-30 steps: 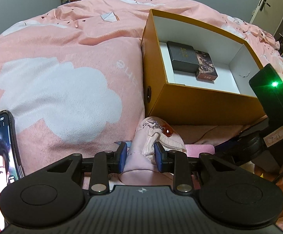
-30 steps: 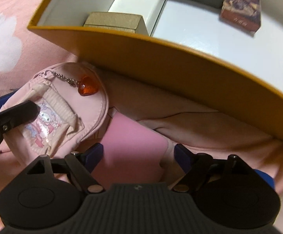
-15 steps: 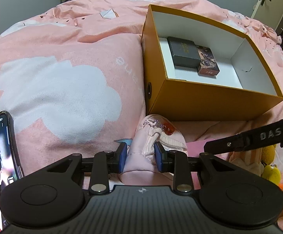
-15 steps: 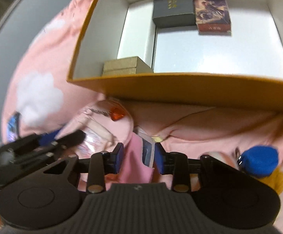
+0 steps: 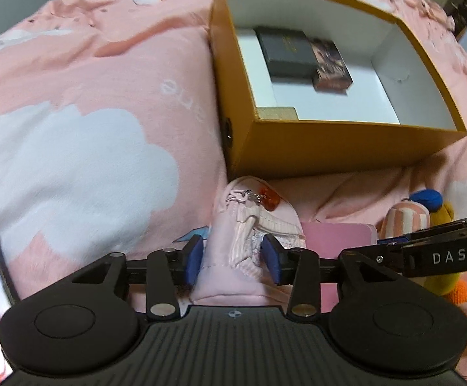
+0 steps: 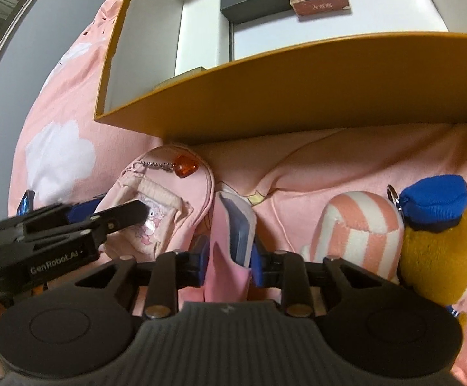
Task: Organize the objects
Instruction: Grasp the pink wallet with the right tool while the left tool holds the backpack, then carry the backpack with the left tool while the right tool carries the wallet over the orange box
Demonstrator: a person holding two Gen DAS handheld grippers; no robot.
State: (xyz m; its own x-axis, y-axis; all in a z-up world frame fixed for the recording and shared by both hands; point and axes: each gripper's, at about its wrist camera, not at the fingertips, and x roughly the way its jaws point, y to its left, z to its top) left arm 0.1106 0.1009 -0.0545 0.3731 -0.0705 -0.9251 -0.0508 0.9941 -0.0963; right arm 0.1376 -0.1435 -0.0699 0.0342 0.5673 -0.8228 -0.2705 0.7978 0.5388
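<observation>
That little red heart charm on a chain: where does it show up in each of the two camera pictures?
Left wrist view: the red heart charm sits just below centre, atop the pink pouch, under the yellow box.
Right wrist view: the charm is left of centre, on the pouch, below the box's near wall.
Shared landmark: the yellow box.

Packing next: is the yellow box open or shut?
Open: the yellow box has no lid, and its white inside shows a black box.
</observation>
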